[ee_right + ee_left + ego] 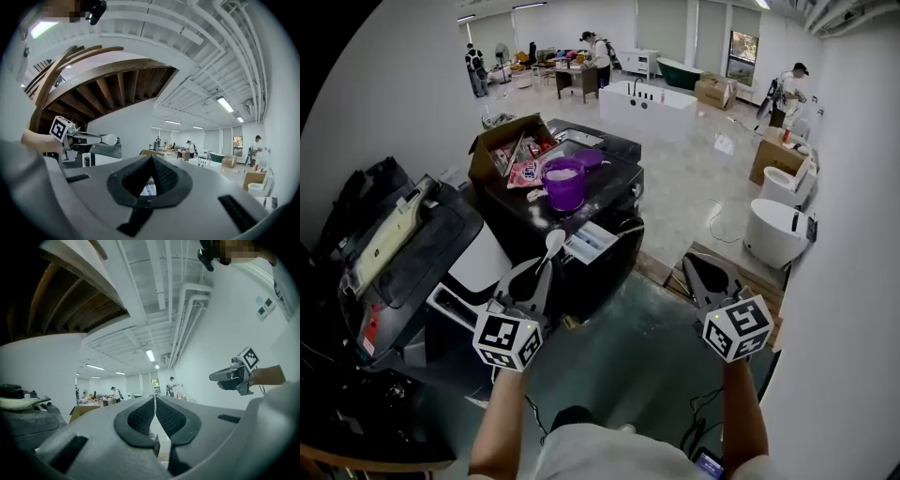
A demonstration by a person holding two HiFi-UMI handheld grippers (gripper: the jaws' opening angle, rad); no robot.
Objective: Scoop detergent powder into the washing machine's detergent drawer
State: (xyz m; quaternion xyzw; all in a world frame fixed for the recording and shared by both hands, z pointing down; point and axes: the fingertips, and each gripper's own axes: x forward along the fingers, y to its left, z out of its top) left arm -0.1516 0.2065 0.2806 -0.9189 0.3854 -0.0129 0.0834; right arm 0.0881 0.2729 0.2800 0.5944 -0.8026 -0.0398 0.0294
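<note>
Floor (647, 347) lies open between the person and the washer (614, 202), with free room to the right of both grippers. The drawer (589, 242) stands pulled out from the washer's front upper edge, toward the person. The left gripper (541, 272) is raised at that edge. Its fingers (140, 418) are pressed narrow on the handle of a white spoon (553, 242), whose bowl sits just left of the drawer. The right gripper (692, 262) hovers well apart over bare floor, off the washer's right corner. Its fingers (164, 176) meet at the tips with nothing between them.

On the washer top, behind the drawer, stands a purple tub (564, 184) of white powder. An open cardboard box (502, 141) crowds its left side. A second dark machine (403, 253) closes in the left flank, near the left gripper. Wooden boards (661, 272) edge the floor at the washer's right foot. Beyond lie a white bathtub (647, 98) and more open floor.
</note>
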